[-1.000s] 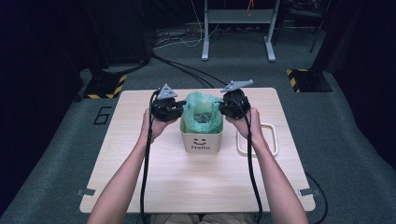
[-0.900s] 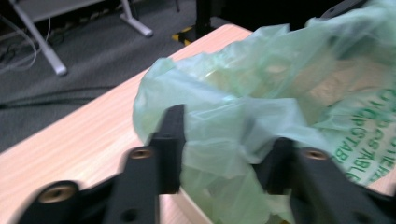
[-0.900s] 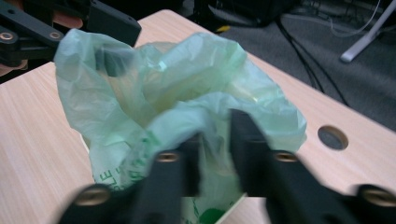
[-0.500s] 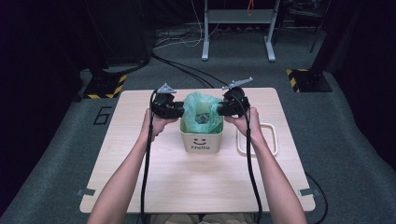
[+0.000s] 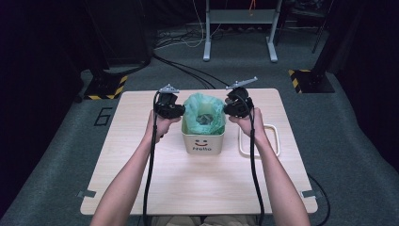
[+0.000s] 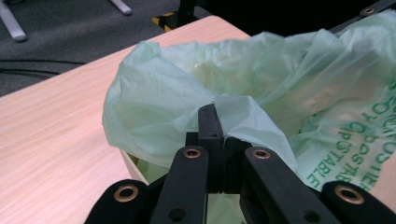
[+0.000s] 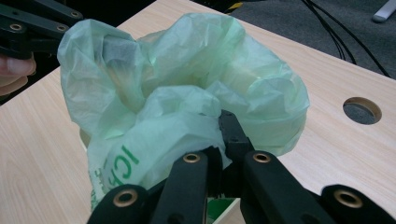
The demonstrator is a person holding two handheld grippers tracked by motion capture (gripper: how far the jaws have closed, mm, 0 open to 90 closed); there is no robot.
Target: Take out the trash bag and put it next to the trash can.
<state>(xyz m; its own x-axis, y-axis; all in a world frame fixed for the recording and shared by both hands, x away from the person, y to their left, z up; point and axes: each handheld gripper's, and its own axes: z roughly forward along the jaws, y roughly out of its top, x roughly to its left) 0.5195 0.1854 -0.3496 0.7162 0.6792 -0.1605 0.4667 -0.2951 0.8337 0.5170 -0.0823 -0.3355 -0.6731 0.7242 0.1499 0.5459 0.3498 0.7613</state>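
L + R fingers [image 6: 212, 135] each pinched shut on green bag [image 5: 203, 113] rim, opp. sides of bin [image 5: 202, 143].

Pale green bag [image 5: 203, 113], green lettering; cream bin [image 5: 203, 143]; light wood-grain table [image 5: 188, 188].

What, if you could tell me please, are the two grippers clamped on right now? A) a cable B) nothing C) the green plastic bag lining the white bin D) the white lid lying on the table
C: both the left gripper and the right gripper have their jaws pinched shut on folds of the green plastic bag, one at each side of the white bin.
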